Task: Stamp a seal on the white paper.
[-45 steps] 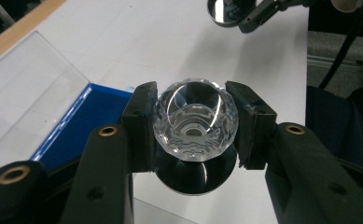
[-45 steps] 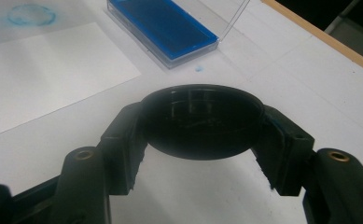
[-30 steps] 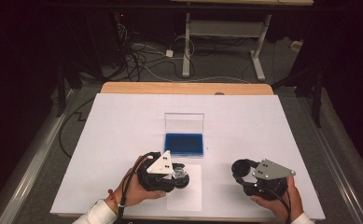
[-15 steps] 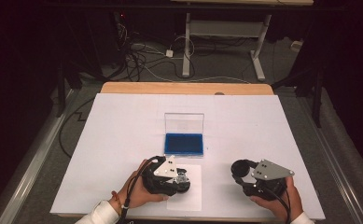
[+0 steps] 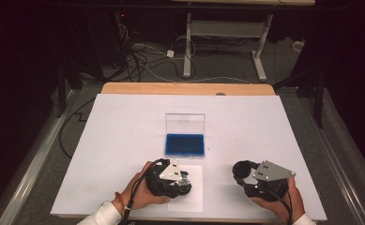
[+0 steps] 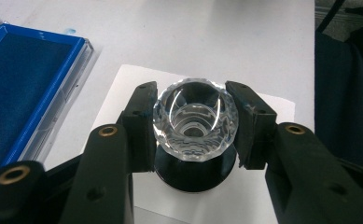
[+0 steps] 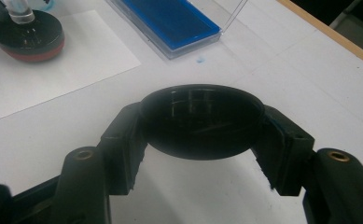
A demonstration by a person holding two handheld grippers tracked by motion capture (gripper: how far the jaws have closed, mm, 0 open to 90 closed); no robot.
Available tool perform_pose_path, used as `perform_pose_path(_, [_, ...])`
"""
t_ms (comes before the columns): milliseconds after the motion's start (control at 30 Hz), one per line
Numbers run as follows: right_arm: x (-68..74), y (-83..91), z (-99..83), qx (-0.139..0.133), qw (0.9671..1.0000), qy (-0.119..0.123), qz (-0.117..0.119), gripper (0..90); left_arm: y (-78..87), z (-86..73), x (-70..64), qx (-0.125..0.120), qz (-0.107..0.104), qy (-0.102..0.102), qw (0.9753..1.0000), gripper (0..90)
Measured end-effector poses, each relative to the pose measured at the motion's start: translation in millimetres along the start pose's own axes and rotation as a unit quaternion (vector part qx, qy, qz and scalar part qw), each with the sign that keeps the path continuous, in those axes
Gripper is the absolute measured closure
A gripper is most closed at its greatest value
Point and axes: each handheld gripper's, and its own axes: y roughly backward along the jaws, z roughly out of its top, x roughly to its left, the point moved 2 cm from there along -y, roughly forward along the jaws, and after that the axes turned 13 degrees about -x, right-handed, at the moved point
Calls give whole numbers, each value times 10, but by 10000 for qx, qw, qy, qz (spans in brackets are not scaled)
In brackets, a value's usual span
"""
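We are holding 2 grippers over the white table (image 5: pixel 124 140). The left gripper (image 6: pixel 192 128) is clamping a clear faceted glass knob (image 6: pixel 195 119) between its 2 jaws; the knob is sitting squarely between the jaw pads, touching both, with its open top facing the camera. Just below the knob, between the jaw roots, we are seeing the round black base (image 6: pixel 195 175) that the knob belongs to. The base is resting on a white paper sheet (image 6: pixel 123 88), which is extending ahead of the jaw tips and under them. Off the left jaw's outer side, a blue ink pad (image 6: pixel 25 88) is lying in its clear case, apart from the jaw.

The right gripper (image 7: pixel 202 123) is gripping a round black cap (image 7: pixel 202 121); the cap is spanning the whole gap between the 2 jaws, its edges pressing against both pads, and it is held above the table. Well ahead of the left jaw tip in the right gripper view, the base with its red rim (image 7: pixel 27 39) is standing on the paper.

In the high view, the left gripper (image 5: pixel 173 180) is near the pad's front edge, the right gripper (image 5: pixel 260 178) well apart from it.
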Motion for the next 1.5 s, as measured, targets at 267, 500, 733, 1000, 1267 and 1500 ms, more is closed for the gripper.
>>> perform_pose_path(267, [6, -1, -1, 14, 10000, 21, -8, 392, -41, -42, 6, -34, -24, 3, 10000, 549])
perform_pose_path(500, [3, -2, 0, 23, 10000, 33, -8, 392, -43, -101, 43, -182, -129, 150, 9996, 549])
perform_pose_path(733, [10, -3, 3, 19, 10000, 54, -6, 392, -40, -106, 49, -164, -145, 171, 9996, 549])
perform_pose_path(1000, [3, -7, -5, 51, 10000, 84, -3, 392, -49, -94, 43, -108, -115, 154, 9998, 549])
perform_pose_path(1267, [-11, -9, -11, 49, 10000, 77, -14, 392, -49, -106, 56, -154, -156, 196, 9996, 548])
perform_pose_path(1500, [-28, 22, -21, 30, 10000, 48, -54, 392, -53, -108, 57, -161, -161, 212, 9995, 547])
